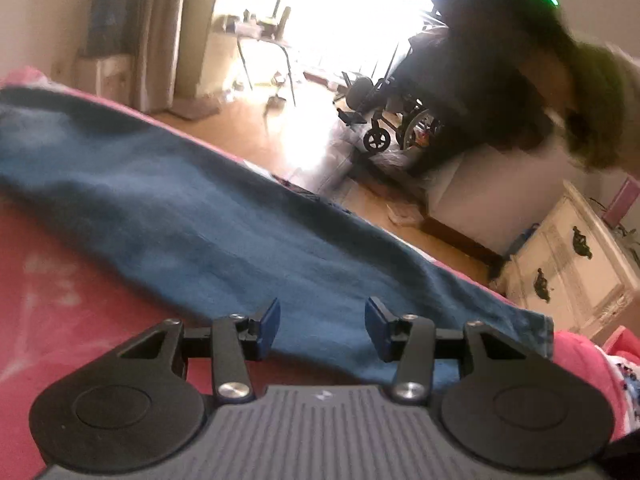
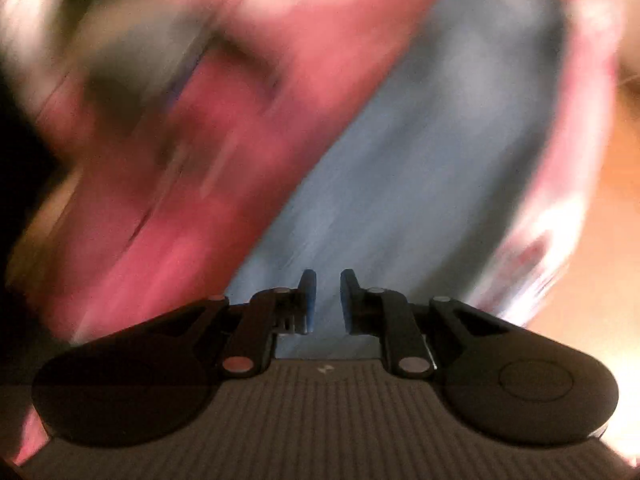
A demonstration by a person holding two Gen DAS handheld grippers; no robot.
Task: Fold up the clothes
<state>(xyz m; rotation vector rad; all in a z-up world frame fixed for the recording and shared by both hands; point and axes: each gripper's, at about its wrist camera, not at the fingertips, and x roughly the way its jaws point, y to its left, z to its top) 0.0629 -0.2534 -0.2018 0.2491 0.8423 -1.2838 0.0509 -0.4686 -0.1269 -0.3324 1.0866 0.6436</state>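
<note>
The long blue denim garment [image 1: 224,216] lies stretched flat across the red-pink bedcover [image 1: 60,320] — laid out for folding; left gripper [image 1: 322,328] hovers spread wide, right gripper [image 2: 328,300] narrowly parted, both empty — the right view is blurred

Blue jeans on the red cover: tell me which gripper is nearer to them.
Hard to separate. The left gripper hangs open at the near edge of the blue jeans; the right gripper, slightly open, is over them too, but that view is blurred.
</note>
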